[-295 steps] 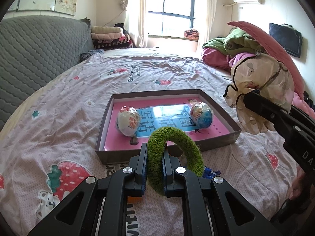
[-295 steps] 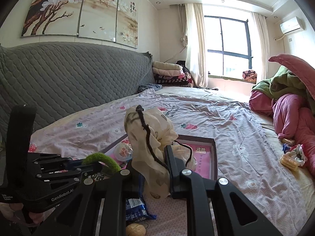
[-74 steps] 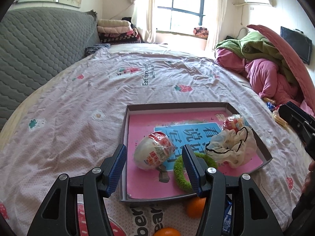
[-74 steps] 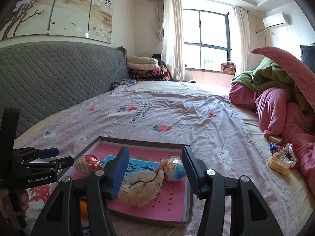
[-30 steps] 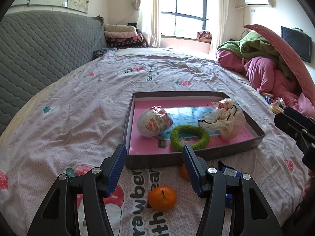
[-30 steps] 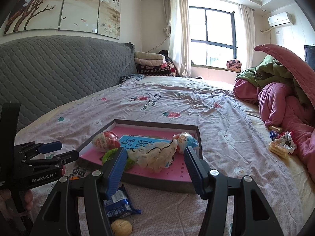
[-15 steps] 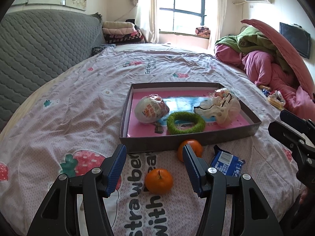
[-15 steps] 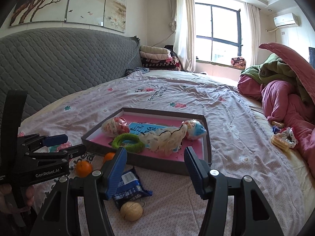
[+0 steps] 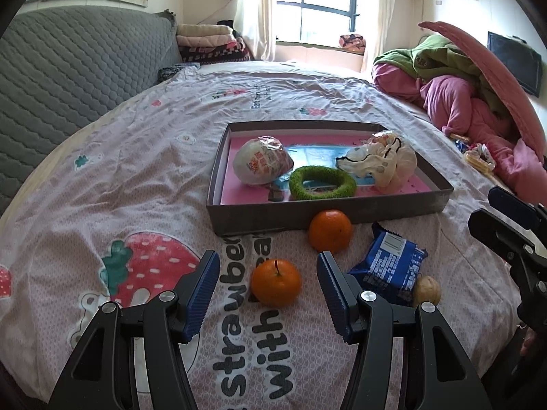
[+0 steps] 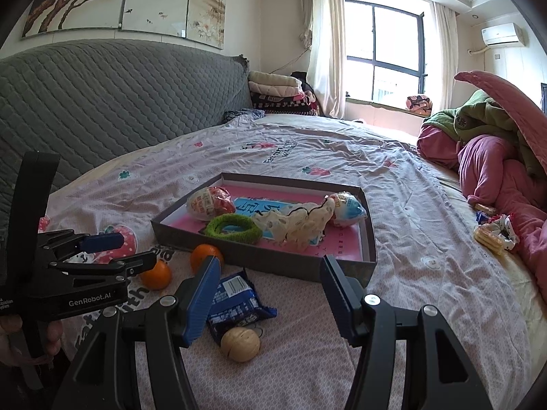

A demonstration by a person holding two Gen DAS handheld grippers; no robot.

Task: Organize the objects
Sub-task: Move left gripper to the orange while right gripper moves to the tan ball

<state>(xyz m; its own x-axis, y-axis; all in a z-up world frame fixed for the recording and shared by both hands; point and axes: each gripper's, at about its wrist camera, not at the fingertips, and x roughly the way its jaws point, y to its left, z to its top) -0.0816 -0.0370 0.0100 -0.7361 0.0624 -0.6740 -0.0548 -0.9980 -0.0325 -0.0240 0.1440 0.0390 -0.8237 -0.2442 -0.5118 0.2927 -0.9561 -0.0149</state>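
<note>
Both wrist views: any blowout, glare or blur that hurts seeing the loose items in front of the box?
Left wrist view: bright window blown out, glare on the blue book cover inside the grey cardboard box; near orange tangerine sharp, softly shadowed. Right wrist view: window overexposed, strong fisheye bending at edges; blue snack packet and round walnut in focus, evenly lit.
</note>
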